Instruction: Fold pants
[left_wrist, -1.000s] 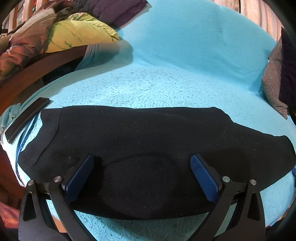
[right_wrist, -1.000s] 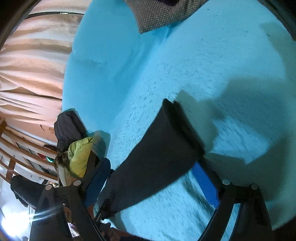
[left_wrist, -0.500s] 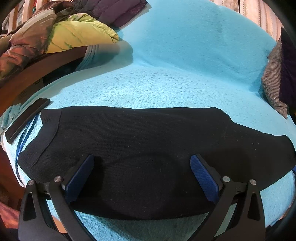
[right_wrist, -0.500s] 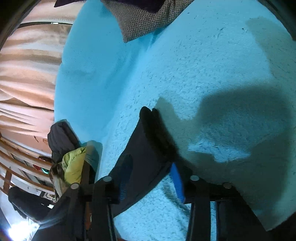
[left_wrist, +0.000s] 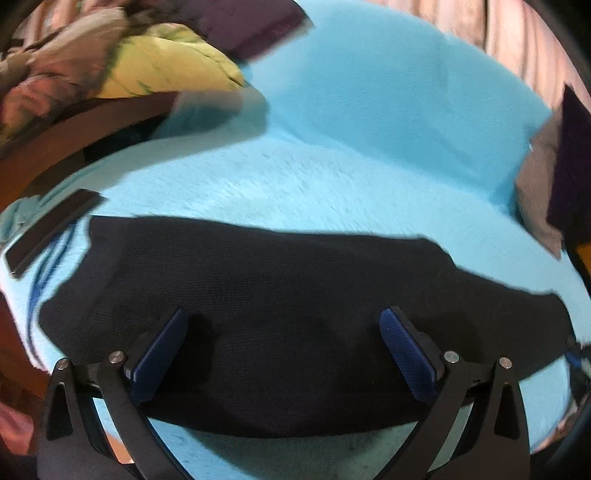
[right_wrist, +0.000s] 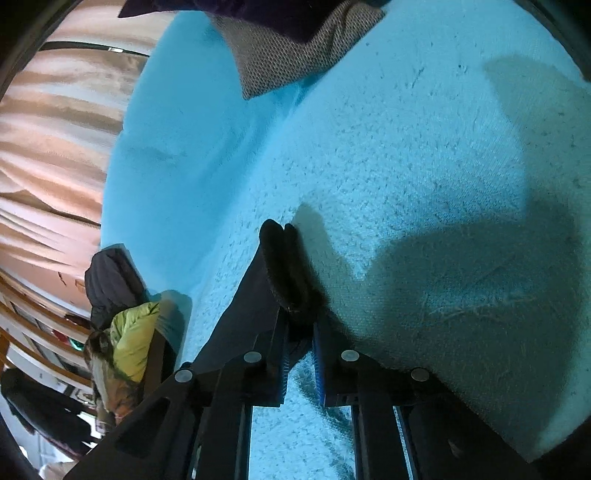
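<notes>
Change since a second ago: my right gripper (right_wrist: 300, 363) is no longer spread wide around the trouser end — its jaws are coming together on the cloth, and the hand is sitting a little lower and nearer the fabric.
Pants: the black pants (left_wrist: 295, 314) are lying flat, already doubled lengthwise by the look of them, stretched crosswise over the turquoise blanket (left_wrist: 351, 122) that is covering the sofa seat.
Right gripper: clenched on the pants — in the right wrist view a bunched fold of the narrow end (right_wrist: 286, 273) is standing up just past the blue pads, which are pressing on the cloth between them.
Left gripper: my left gripper (left_wrist: 284, 354) is hovering released above the wider end, jaws wide apart, fabric showing between the fingers but not pinched.
Step in hand: I am taking hold of the ends for the crosswise fold — one end is gripped, the other is not yet.
Next move: I judge the left gripper needs to drop and pinch its end, or pin it, so the right can carry the leg end over without dragging the whole garment.
Risk: the plush blanket may be catching the knit, so a lift before the sweep seems wise.
Nearby: a grey cushion (right_wrist: 291, 55) is resting at the sofa back, well apart from the pants.
</notes>
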